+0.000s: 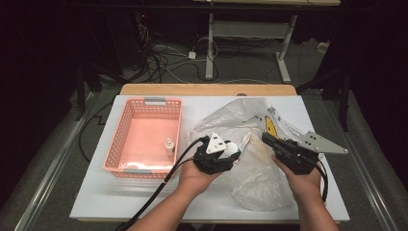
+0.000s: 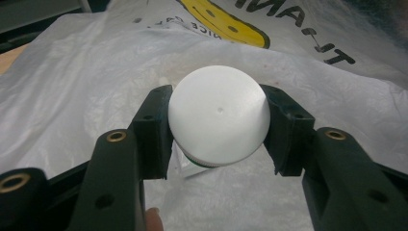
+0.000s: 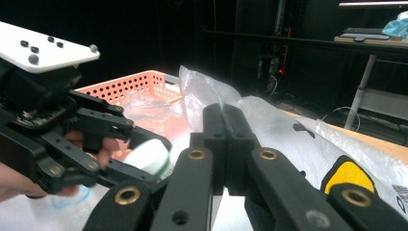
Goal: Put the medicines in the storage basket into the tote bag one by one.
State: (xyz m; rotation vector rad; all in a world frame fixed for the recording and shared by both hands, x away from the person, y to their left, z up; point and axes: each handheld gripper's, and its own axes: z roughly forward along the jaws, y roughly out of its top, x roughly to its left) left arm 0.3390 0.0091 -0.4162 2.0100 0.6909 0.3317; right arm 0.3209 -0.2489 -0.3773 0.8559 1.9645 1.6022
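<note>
I read the job as emptying the plastic bag (image 1: 250, 159) into the pink basket (image 1: 126, 126), and I judge it partly done. One small dropper bottle (image 1: 169, 146) already stands upright in the basket, near its right wall. My left gripper (image 1: 230, 153) is clamped on a white-capped jar (image 2: 219, 115), a pad pressed to either side of the round cap; in the high view it sits over the bag's left part, just right of the basket and not yet above it. My right gripper (image 1: 270, 139) has its jaws fully together, and they look pinched on a fold of the bag to keep it steady. What remains, as I see it, is carrying the jar across the rim and letting go inside. Whether more items lie within the crumpled bag I cannot tell.
</note>
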